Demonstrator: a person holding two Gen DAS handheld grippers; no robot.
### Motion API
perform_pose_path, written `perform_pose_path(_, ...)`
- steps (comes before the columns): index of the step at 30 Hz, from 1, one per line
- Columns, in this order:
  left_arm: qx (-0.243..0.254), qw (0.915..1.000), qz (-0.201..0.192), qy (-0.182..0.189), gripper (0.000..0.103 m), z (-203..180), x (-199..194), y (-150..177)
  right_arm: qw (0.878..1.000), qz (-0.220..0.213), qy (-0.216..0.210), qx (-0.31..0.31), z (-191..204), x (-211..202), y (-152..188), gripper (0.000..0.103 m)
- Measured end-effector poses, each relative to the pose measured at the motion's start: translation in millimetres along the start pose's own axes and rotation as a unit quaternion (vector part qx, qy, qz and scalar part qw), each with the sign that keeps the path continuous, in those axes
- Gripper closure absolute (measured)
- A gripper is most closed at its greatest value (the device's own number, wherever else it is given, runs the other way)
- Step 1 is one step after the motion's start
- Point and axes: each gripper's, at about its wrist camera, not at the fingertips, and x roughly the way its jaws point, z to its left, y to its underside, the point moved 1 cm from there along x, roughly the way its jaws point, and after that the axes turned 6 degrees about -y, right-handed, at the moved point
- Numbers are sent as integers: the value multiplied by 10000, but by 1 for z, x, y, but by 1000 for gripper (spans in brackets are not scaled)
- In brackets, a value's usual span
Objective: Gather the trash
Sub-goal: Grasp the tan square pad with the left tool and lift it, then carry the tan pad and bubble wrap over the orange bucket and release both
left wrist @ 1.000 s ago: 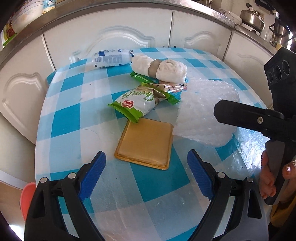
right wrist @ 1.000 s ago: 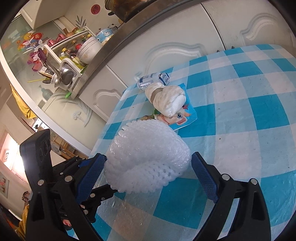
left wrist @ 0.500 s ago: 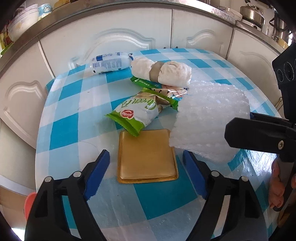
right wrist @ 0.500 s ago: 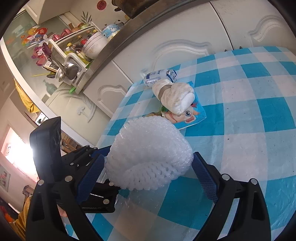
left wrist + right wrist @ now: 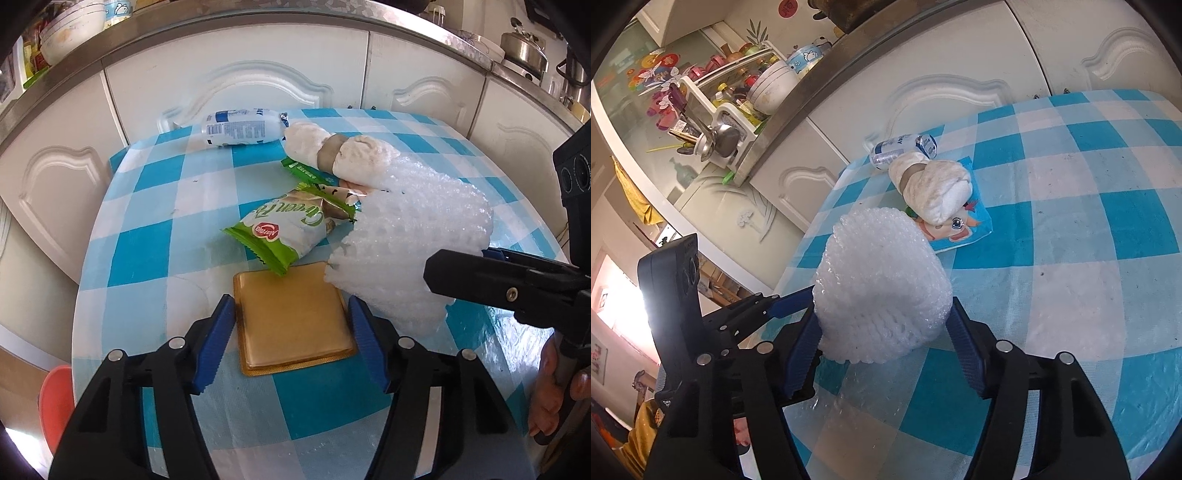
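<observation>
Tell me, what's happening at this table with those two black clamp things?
A person is clearing trash off a checked table with two handheld grippers. The left gripper has just been closing around a flat gold packet; the right gripper has just been closing on a white foam net. A green snack wrapper, a white-and-blue packet and a rolled cloth lie there too.

Both pairs of tongs have just been closing. The left tongs (image 5: 291,325) now have their blue pads drawn in against the two side edges of the flat gold packet (image 5: 293,319). The right tongs (image 5: 882,343) have narrowed onto the white foam net (image 5: 882,291), squeezing it into a taller bundle.
</observation>
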Motion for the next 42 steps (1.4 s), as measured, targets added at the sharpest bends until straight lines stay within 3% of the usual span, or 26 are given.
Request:
perform_pose_path(3, -154, 9999, -2, -6, 39, 3, -1, 2, 10000, 10, 56, -56, 1, 0, 1, 55)
perform_pose_path(9, -548, 9985, -3, 63, 40, 15, -8, 9, 9995, 19, 133, -293, 8, 1, 4, 69)
perform_pose_path(26, -1222, 9921, -211, 190, 41, 46, -44, 40, 9982, -439, 95, -393, 13, -17, 9, 74)
perform_pose_path(42, -1648, 9847, -549, 170, 41, 83, -89, 69, 9980, -622, -75, -30, 13, -36, 18, 74)
